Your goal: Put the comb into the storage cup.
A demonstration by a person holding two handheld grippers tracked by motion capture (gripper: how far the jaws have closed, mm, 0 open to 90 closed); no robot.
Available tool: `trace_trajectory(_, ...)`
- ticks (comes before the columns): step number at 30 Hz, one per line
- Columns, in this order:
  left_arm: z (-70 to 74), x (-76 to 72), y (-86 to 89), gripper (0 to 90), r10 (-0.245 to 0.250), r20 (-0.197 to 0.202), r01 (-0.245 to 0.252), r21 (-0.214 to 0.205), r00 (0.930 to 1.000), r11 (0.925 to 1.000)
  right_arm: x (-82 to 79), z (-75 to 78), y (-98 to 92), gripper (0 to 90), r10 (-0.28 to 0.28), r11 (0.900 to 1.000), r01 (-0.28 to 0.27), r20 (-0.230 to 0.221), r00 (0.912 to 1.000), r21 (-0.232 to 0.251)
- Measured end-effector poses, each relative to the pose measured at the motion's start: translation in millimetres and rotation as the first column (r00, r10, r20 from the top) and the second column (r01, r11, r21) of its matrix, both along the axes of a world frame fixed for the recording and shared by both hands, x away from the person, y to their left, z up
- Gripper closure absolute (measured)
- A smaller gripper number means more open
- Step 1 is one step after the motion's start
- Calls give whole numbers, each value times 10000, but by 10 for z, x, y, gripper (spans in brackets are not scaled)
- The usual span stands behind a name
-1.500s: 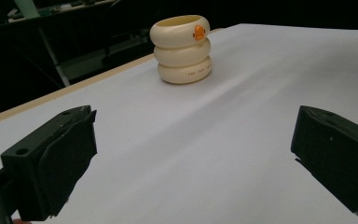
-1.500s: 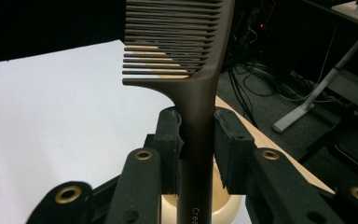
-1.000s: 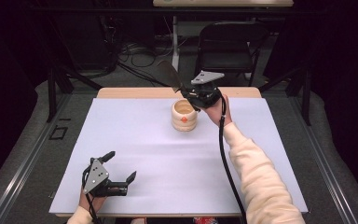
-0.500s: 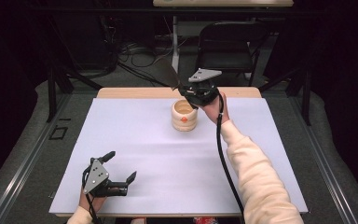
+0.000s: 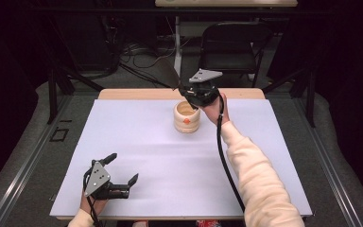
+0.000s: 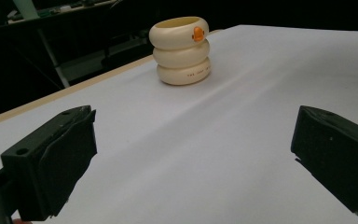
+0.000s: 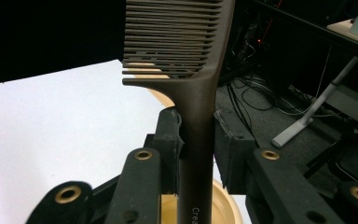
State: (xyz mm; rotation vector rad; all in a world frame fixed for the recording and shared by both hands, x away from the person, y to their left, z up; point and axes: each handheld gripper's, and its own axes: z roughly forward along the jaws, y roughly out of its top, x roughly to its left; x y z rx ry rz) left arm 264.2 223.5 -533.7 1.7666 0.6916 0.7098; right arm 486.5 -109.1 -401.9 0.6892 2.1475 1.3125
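on the near left of the white table cover [image 5: 137,137] my left gripper [image 5: 123,176] lies low over the sheet, in my left hand [image 5: 90,204] at the table's near edge. its jaws stand wide apart with nothing between them; in the left gripper view they frame bare white sheet, and beyond them stands the cream holder [image 6: 182,50], three stacked rings with a small orange mark on the top ring, upright and open at the top.

moving right in the high view, that holder [image 5: 187,117] stands toward the far middle of the table, well apart from my left gripper. just above and behind it is my right gripper [image 5: 184,91], held in my right hand [image 5: 216,107], with my pale sleeve [image 5: 255,179] running back to the near right corner. its jaws are clamped on the handle of a dark brown comb [image 7: 193,79]; in the right gripper view the pads press the handle from both sides, the teeth rise above them, and the holder's rim [image 7: 228,205] sits right below the handle. in the high view the comb [image 5: 169,74] slants up and left off the gripper.
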Motion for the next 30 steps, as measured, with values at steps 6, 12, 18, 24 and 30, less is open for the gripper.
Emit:
trace_trajectory(6,4,-5,1,1,-20,48,20,12,10000,10000,29,-11,32,723,11,10000,-11,11,10000,46)
trace_trajectory(12,6,-5,5,1,8,74,-8,-25,10000,10000,54,-37,53,724,-2,9998,1,37,10000,189)
trace_trajectory(18,7,-7,4,1,8,89,-8,-20,10000,10000,73,-54,71,723,-2,9997,-1,132,9999,231)
trace_trajectory(24,10,-8,8,1,15,100,-15,10,9999,10000,88,-72,88,723,5,9997,-10,201,9998,238)
trace_trajectory(30,8,-6,3,1,17,84,-16,-13,10000,10000,109,-88,100,724,17,9997,-22,215,9998,260)
